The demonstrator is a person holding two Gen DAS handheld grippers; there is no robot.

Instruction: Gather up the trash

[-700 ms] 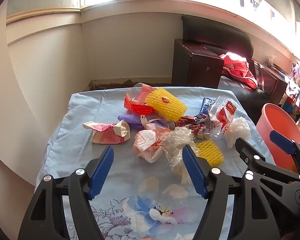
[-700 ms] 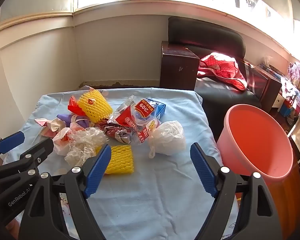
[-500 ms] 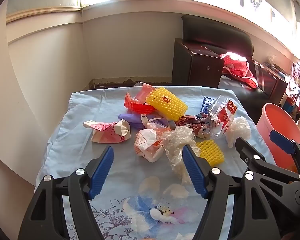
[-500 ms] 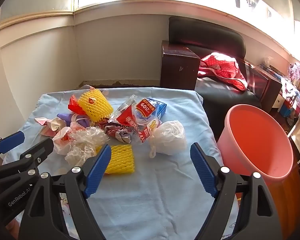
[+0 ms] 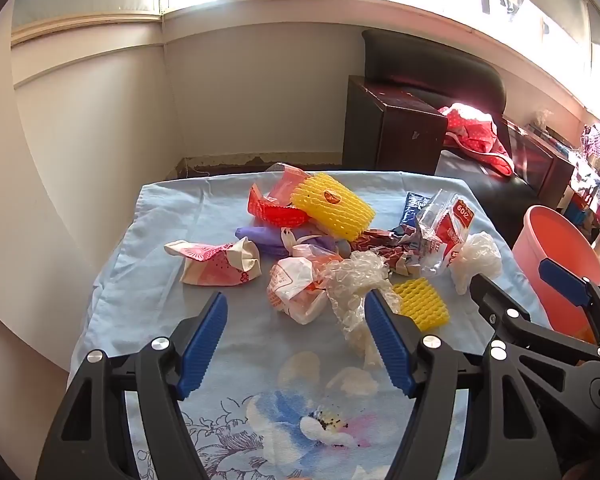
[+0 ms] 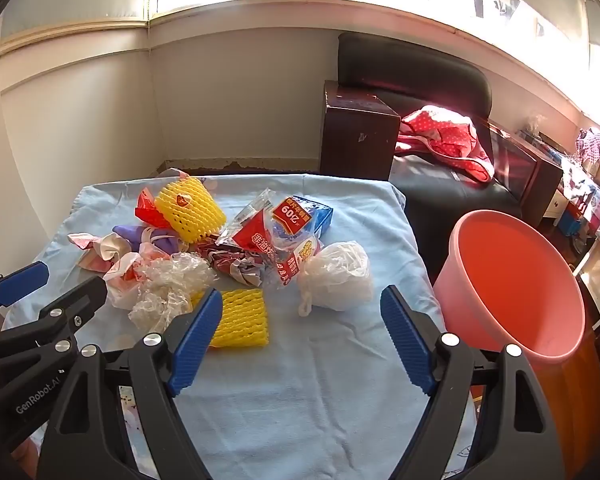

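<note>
A pile of trash lies on a table under a light blue cloth [image 5: 112, 264]: a big yellow foam net [image 5: 332, 210], a small yellow foam net [image 6: 240, 318], a white plastic bag ball [image 6: 336, 278], crumpled clear plastic [image 5: 356, 280], a red-white snack wrapper [image 6: 276, 232] and a pink paper wrapper [image 5: 216, 262]. My left gripper [image 5: 296, 340] is open and empty, just short of the clear plastic. My right gripper [image 6: 300, 340] is open and empty, in front of the white bag ball and the small net. A pink bucket [image 6: 512, 280] stands right of the table.
A dark wooden cabinet [image 6: 356, 132] and a black sofa with a red dotted cloth [image 6: 444, 136] stand behind the table. A beige wall runs along the left and back. The bucket also shows in the left wrist view [image 5: 556, 248].
Both grippers have edged slightly forward toward the pile. They stay open and nothing on the table has moved.
</note>
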